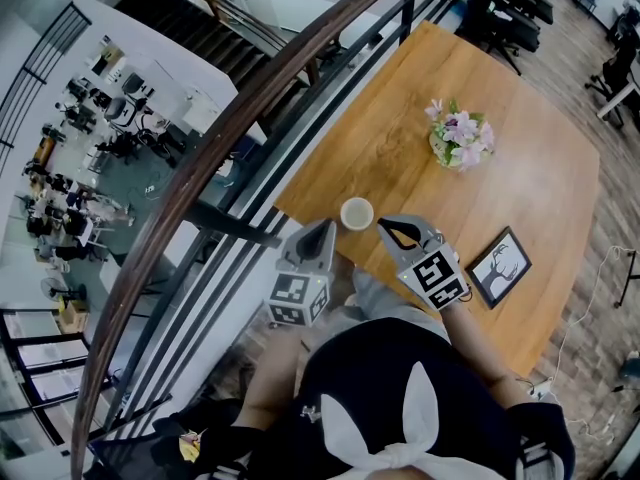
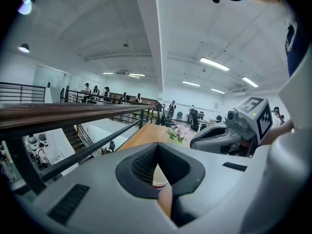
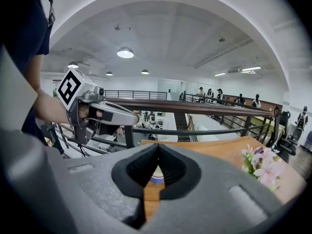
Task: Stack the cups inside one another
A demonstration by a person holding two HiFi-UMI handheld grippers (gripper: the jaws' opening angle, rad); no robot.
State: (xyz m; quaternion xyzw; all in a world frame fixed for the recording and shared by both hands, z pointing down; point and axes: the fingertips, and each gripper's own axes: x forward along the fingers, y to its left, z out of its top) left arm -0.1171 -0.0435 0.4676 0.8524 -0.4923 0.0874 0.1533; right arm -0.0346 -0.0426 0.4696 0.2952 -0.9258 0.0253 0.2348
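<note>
The wooden worktop (image 1: 400, 148) fills the middle of the head view, one long edge running along a dark railing (image 1: 230, 128) with a lower floor visible beyond it. The person stands at the near edge, holding a gripper in each hand out over the worktop.

The left gripper (image 1: 327, 225) hangs over the near edge close to the railing-side corner. In its own view the jaws are clenched tip to tip with nothing gripped. The right gripper (image 1: 384, 226) is just beside it, farther along the near edge, and its jaws are likewise pressed together and empty.

A dark-framed picture (image 1: 499, 266) of a stag lies flat near the near edge, on the right gripper's side and apart from it. A small bunch of pink and white flowers (image 1: 460, 138) stands about the middle of the worktop, well apart from the grippers.

The pale cup (image 1: 357, 213) stands upright, mouth up, just inside the near edge toward the railing-side corner. It sits between the two gripper tips and slightly ahead of them, touched by neither. Each gripper view shows it through the hollow behind the closed jaws. Whether it is one cup or several nested cannot be told.
</note>
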